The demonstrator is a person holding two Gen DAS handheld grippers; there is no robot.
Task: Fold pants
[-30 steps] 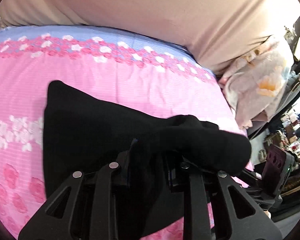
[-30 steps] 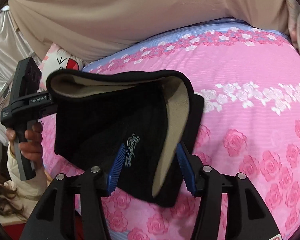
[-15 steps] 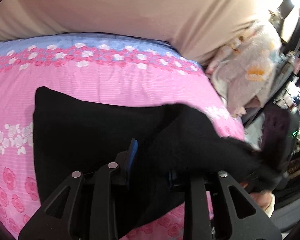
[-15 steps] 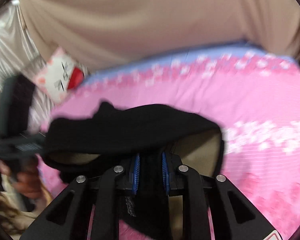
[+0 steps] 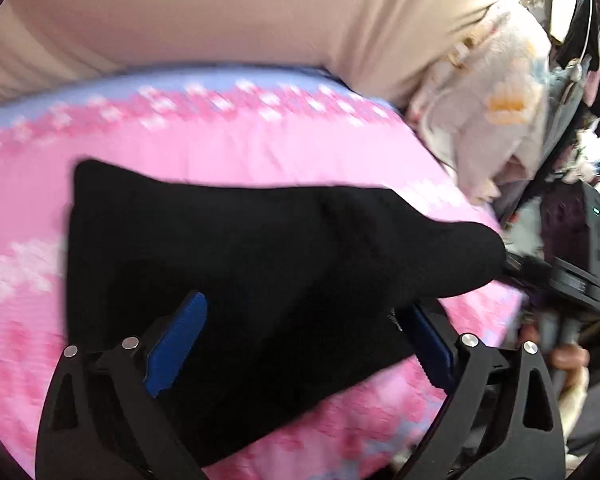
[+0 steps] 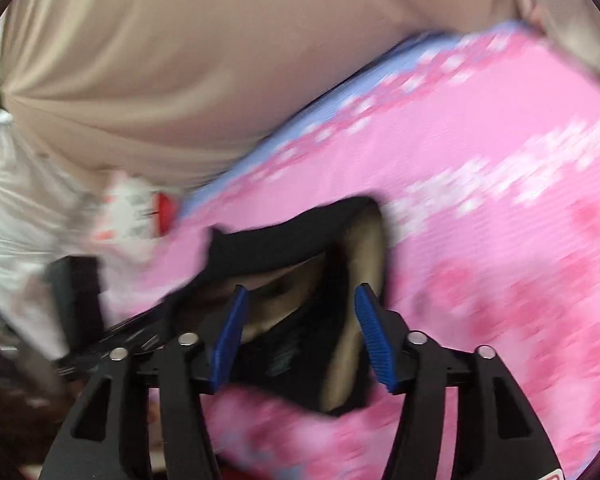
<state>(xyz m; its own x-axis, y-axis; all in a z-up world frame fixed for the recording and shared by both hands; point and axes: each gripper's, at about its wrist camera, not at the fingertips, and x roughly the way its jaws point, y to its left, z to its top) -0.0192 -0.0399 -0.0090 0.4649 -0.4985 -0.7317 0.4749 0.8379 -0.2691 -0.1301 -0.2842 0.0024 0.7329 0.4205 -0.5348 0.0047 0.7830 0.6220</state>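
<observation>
The black pants [image 5: 236, 264] with a tan fleece lining lie folded on the pink flowered bed sheet [image 5: 228, 152]. My left gripper [image 5: 300, 320] is open, its blue pads [image 5: 176, 348] spread on either side of the fabric near its front edge. In the right wrist view the pants [image 6: 300, 352] show their tan lining at an open fold. My right gripper [image 6: 300, 312] is open, its blue pads [image 6: 374, 340] apart over the pants. The right gripper's body [image 5: 572, 256] shows at the pants' right tip in the left wrist view.
A beige curtain [image 5: 220, 20] hangs behind the bed. A floral blanket [image 5: 496, 108] is piled at the bed's right end. A white pillow with red print [image 6: 132, 208] lies at the left end. Both views are motion-blurred.
Both grippers were shut on the pants half a second ago and have opened. The pants have dropped lower onto the bed.
</observation>
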